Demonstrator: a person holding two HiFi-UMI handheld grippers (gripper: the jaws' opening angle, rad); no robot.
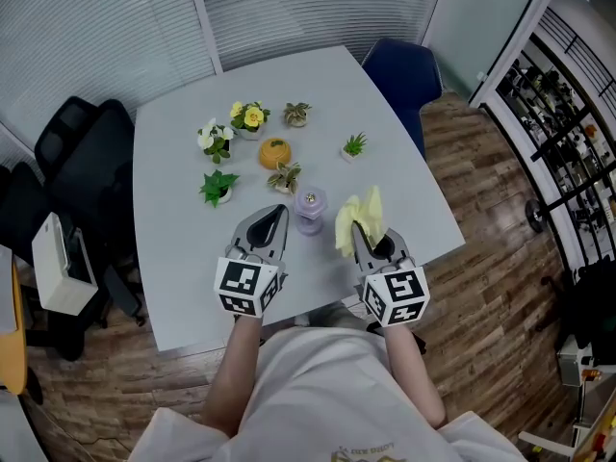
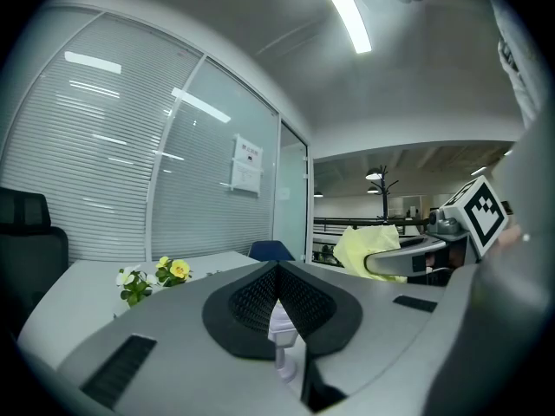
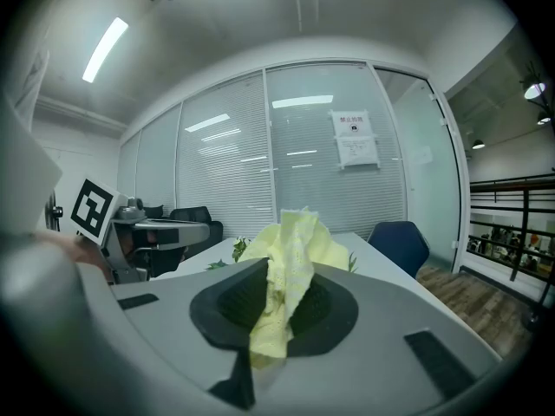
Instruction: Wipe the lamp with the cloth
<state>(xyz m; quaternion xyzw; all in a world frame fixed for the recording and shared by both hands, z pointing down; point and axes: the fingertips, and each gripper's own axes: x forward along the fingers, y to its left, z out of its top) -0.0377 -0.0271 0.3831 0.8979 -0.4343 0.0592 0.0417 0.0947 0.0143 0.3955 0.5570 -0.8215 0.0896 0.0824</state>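
Desk [image 1: 173,258]: flat, pale grey, smooth.

Lamp [image 1: 310,209]: one, small, rounded, pale lilac. It stands upright near the desk's near edge, long axis vertical, between the two grippers.

Cloth [image 1: 358,215]: one, pale yellow, crumpled, woven. It is pinched in the right hand-held gripper [image 1: 356,231] and rises above the jaws.

Left hand-held gripper [image 1: 279,210]: jaws together, holding nothing, just left of the lamp.

Potted plants [image 1: 218,187]: six, small. One orange ball [image 1: 274,152] lies among them.
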